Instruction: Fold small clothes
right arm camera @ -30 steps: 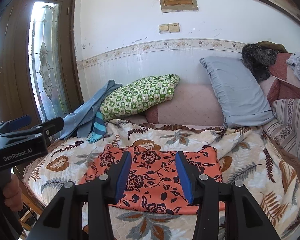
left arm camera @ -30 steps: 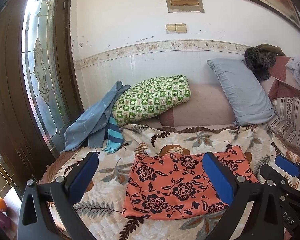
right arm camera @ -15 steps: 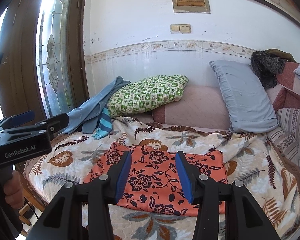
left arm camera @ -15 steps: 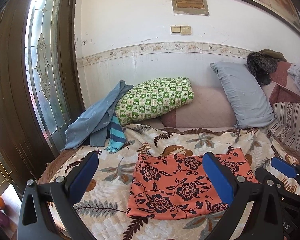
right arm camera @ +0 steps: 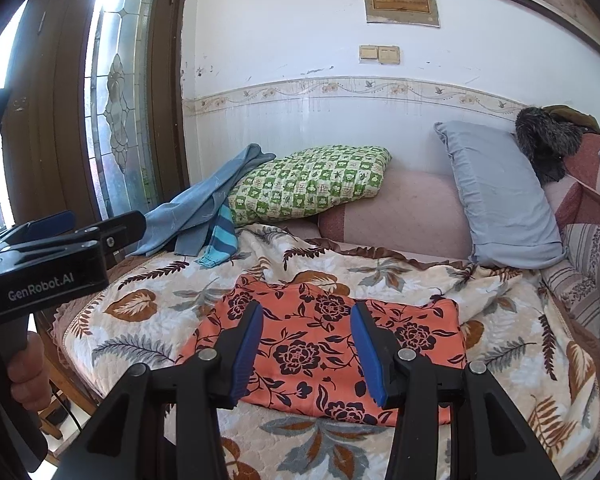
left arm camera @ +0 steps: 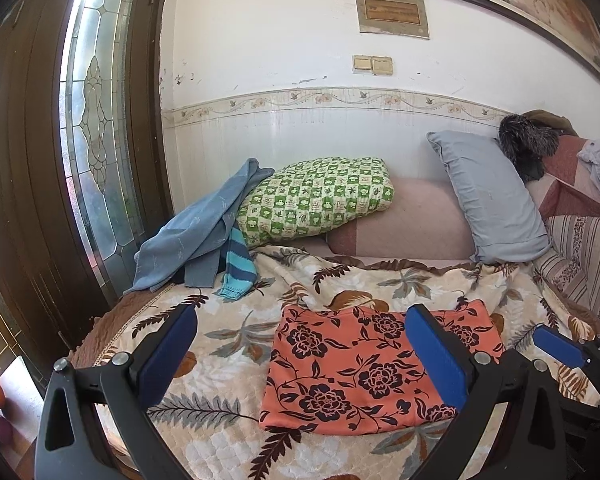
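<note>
Orange floral garment [left arm camera: 374, 364] [right arm camera: 328, 344] is lying flat, folded into a rectangle, on the leaf-print blanket [left arm camera: 236, 340] [right arm camera: 152, 312] covering the bed, in front of the green checked pillow [left arm camera: 316, 200] and the grey-blue pillow [left arm camera: 488, 200]. Left gripper [left arm camera: 300, 356] is hovering above the blanket with its fingers [left arm camera: 168, 354] spread wide and released, holding nothing. Right gripper [right arm camera: 306, 354] is hovering over the garment's near half, fingers [right arm camera: 366, 354] likewise parted and empty, touching no cloth.
</note>
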`<state>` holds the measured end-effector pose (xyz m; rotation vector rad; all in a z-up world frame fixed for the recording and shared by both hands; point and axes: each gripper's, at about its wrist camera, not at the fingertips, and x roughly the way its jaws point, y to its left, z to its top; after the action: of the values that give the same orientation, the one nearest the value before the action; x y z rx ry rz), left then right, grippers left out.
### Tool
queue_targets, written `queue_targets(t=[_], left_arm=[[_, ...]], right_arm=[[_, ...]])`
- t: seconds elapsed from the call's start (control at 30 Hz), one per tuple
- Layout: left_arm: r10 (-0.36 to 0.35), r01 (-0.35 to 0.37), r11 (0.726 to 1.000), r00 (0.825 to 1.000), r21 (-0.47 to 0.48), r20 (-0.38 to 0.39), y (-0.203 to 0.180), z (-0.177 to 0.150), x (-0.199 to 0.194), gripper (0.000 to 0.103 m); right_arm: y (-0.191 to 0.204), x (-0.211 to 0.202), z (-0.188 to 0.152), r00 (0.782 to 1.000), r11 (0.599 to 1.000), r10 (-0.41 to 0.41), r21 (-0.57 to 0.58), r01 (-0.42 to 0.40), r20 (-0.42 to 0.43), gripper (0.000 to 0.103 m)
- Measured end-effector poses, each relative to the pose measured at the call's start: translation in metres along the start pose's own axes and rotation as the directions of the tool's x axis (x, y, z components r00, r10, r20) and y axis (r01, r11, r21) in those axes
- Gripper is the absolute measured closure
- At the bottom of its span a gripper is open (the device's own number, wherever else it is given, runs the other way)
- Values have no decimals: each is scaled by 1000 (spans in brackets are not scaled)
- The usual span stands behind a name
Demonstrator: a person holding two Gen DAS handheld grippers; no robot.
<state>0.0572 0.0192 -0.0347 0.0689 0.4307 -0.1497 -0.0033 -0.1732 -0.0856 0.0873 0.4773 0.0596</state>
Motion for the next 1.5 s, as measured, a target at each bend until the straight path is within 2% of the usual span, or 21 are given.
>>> queue_targets(t=[0.67, 0.87, 1.5], left_arm=[[-9, 9, 1000, 1000, -24, 13, 11, -1, -15, 0], [-30, 30, 999, 1000, -34, -7, 12, -2, -10, 0], [-18, 18, 999, 1000, -42, -11, 22, -3, 2, 0]], right_arm=[[30, -15, -4, 1000, 997, 28, -66, -27, 6, 54], [27, -10, -4, 999, 998, 35, -60, -35, -3, 54], [37, 9, 1, 998, 996, 57, -71, -59, -17, 54]])
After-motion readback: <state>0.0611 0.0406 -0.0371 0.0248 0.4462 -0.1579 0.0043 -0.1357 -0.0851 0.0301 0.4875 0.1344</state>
